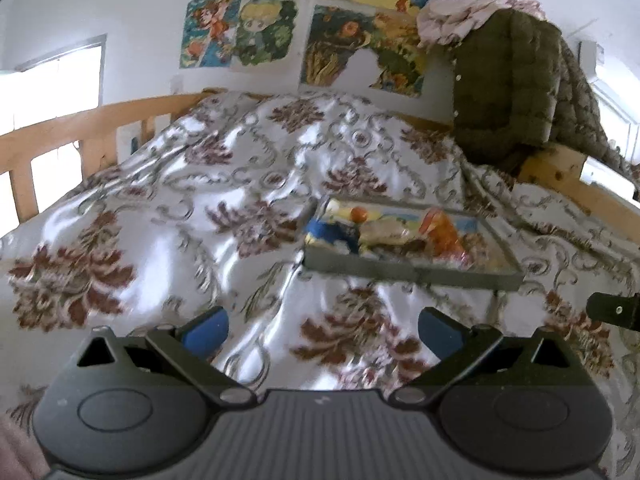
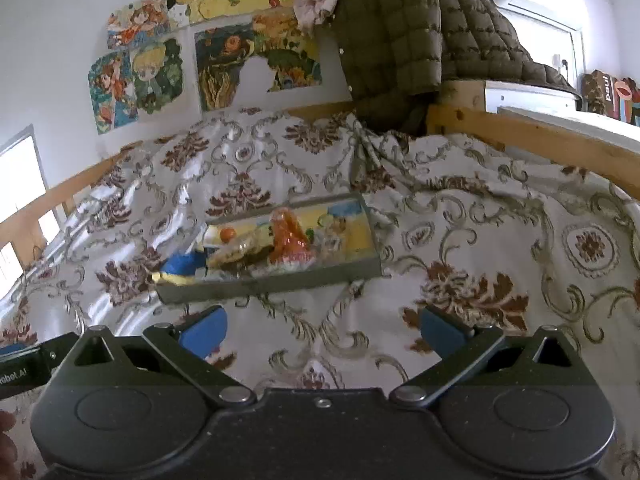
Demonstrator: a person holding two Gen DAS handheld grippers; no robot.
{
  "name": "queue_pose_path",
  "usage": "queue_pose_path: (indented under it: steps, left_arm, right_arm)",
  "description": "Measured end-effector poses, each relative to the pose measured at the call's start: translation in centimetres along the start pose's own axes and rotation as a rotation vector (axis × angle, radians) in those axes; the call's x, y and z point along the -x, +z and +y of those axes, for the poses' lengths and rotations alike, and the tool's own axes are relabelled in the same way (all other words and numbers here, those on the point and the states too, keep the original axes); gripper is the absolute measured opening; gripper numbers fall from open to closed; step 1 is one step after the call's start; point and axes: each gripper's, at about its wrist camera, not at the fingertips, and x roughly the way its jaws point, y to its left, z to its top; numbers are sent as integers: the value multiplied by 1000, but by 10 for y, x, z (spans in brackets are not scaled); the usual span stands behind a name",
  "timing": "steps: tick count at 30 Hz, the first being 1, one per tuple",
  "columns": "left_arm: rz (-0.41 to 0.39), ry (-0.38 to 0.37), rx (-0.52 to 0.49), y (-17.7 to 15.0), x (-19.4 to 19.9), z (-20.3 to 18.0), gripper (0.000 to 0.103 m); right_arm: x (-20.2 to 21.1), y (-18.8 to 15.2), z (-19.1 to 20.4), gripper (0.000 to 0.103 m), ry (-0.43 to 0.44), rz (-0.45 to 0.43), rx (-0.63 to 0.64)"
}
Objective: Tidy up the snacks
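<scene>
A shallow grey tray (image 1: 412,273) (image 2: 264,285) rests on the flowered bedspread and holds several snacks: an orange wrapped packet (image 1: 444,236) (image 2: 288,240), a blue packet (image 1: 326,232) (image 2: 188,264), a pale clear bag (image 1: 384,234) (image 2: 236,252) and a small orange ball (image 1: 360,214) (image 2: 228,234). My left gripper (image 1: 322,334) hovers open over the bedspread, short of the tray and to its left. My right gripper (image 2: 322,330) is open too, just in front of the tray's near edge. Neither holds anything.
The bedspread (image 1: 180,208) (image 2: 500,240) is rumpled and ringed by a wooden bed rail (image 1: 60,128) (image 2: 540,136). An olive quilted jacket (image 1: 516,80) (image 2: 404,28) hangs over the far rail. Posters (image 1: 240,32) cover the wall. The other gripper's tip (image 1: 616,308) (image 2: 28,364) shows at the frame edge.
</scene>
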Motion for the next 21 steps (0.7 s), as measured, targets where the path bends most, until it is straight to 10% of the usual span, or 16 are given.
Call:
queue_pose_path:
  steps: [21]
  left_arm:
    - [51,46,-4,-5,-8,-1,103]
  right_arm:
    - [-15,-18,10,102,-20,78,48]
